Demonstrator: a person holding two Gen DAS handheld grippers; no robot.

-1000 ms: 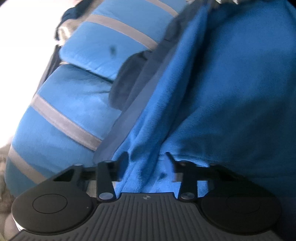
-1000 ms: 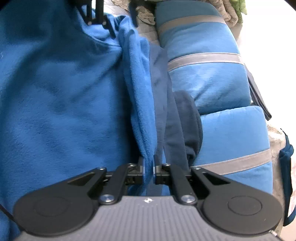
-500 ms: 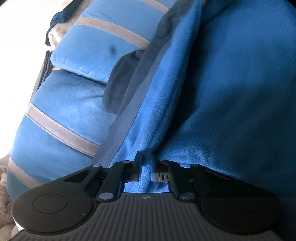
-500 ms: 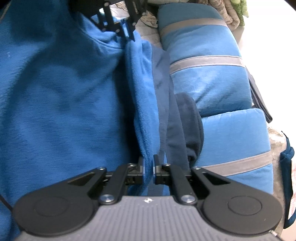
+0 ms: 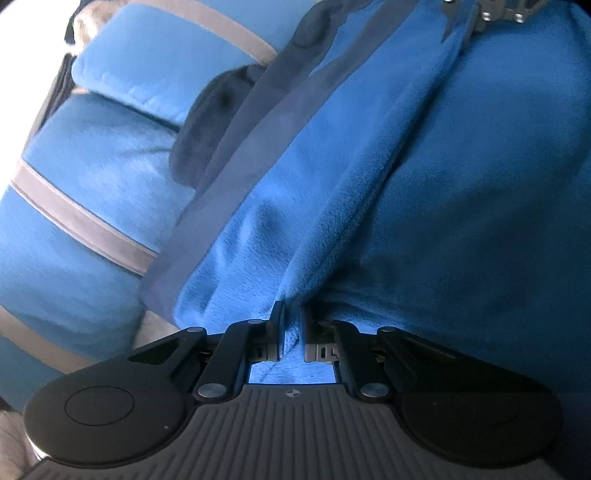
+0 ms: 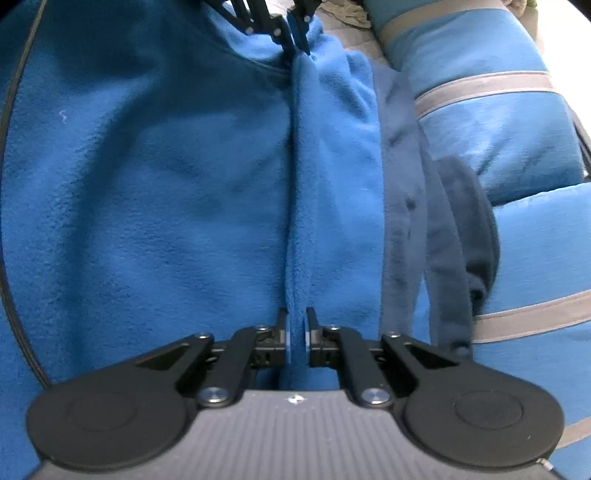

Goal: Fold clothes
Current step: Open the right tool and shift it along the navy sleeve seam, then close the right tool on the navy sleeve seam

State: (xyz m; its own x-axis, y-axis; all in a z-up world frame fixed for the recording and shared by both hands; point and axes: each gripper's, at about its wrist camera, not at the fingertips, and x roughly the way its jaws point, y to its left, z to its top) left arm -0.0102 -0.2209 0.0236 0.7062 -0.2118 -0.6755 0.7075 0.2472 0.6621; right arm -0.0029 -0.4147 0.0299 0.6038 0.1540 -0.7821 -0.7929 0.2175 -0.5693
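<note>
The left gripper (image 5: 290, 325) pinches a ridge of fuzzy blue fleece garment (image 5: 461, 192), its jaws nearly closed on the cloth. The right gripper (image 6: 296, 328) clamps the same taut fold. Beyond lie a grey-blue band (image 6: 400, 192) and grey-striped blue cushions (image 6: 495, 122); only the right view shows the fold's full run

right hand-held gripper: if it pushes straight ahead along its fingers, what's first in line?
The right hand-held gripper is already shut on the blue fleece garment's raised fold, so more of that ridge comes first. Farther along, the left hand-held gripper pinches the same fold; depth unclear.
</note>
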